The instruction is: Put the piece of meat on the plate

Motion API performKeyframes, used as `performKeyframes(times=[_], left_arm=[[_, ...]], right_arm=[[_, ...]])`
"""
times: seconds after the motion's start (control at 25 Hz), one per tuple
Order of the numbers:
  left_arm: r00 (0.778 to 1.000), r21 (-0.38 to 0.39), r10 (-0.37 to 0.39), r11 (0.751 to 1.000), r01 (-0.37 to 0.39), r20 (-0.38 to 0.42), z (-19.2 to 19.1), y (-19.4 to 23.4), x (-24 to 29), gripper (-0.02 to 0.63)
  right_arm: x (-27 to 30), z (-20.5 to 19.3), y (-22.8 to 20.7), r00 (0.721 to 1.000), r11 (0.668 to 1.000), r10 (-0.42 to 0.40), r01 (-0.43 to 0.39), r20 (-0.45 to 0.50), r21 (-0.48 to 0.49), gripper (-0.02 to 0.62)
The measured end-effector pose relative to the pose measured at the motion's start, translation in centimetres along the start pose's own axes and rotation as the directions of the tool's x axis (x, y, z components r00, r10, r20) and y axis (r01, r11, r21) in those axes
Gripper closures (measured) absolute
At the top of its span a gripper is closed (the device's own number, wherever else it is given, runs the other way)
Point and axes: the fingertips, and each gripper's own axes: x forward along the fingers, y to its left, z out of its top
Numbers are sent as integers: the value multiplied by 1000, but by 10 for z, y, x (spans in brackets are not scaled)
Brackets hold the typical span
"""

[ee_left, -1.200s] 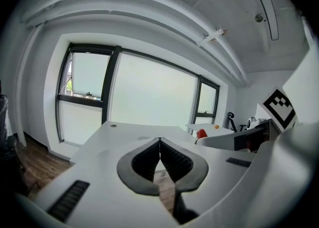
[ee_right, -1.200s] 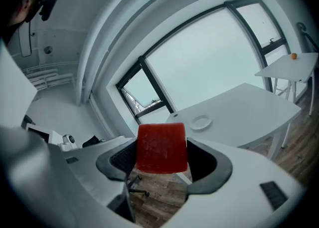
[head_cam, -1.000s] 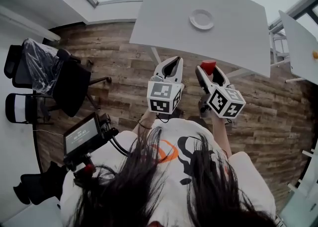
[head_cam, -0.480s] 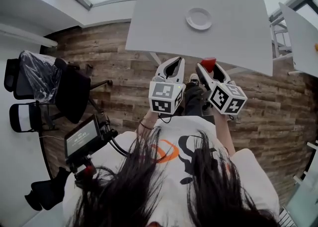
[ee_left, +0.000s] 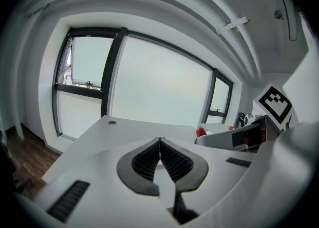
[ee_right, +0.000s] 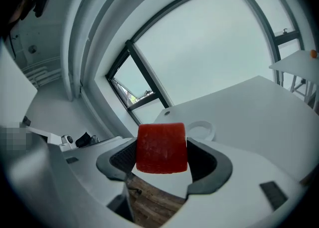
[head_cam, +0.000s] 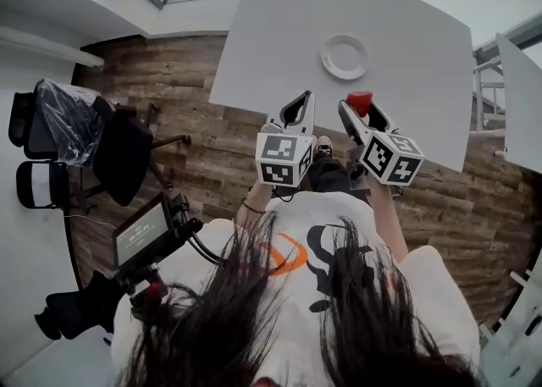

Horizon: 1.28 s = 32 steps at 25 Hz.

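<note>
Well, looking down from the head view, the person stands at the near edge of a white table (head_cam: 406,21), holding both tools out in front over the wooden floor (head_cam: 212,148). The left gripper (head_cam: 298,106) points toward the table with its jaws brought together on nothing. The right gripper (head_cam: 359,110), just beside it, is clamped on the red piece of meat (head_cam: 359,102), which hangs over the table's near edge. The plate (head_cam: 345,57), round and white, sits on the table beyond the meat, near but apart from it. A dark chair (head_cam: 110,152) stands off to the left on the floor. From the left gripper view, the ribbed pads meet at their tips with no object between them, the table (ee_left: 99,132) stretches ahead toward a big window (ee_left: 159,87), and the right gripper's marker cube (ee_left: 274,102) shows at the right side. From the right gripper view, the piece of meat (ee_right: 161,148) fills the gap between the two dark pads, pressed from both sides, the plate (ee_right: 199,130) lies on the table (ee_right: 259,107) just behind it, and a strip of floor (ee_right: 154,202) shows beneath the jaws.
</note>
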Motion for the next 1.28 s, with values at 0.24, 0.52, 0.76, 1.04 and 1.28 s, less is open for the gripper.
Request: performKeyframes(times=[0.24,0.52,0.76,1.04,1.28], left_arm=[[999,-28,51,998,-51,7,13,8,59,601],[995,-30,93,995,-95,-38,9,14,86,601],[997,-35,59,998,-61,-40,14,4,108,601],[996,-11,70,997,-70,-55,21,17,121,601],[993,-33,95,995,-97,-64,17,29,125,601]], right_arm=[[39,28,-47,999,1000,10,-10,-49,0,298],[80,39,-87,993,998,-9,2,-116,-57,298],[128,31,-101,973,980,-12,-35,-232,-195,298],[177,14,-104,927,930,-46,-97,-373,-355,298],[199,-9,-114,880,894,-92,-133,-466,-428,298]])
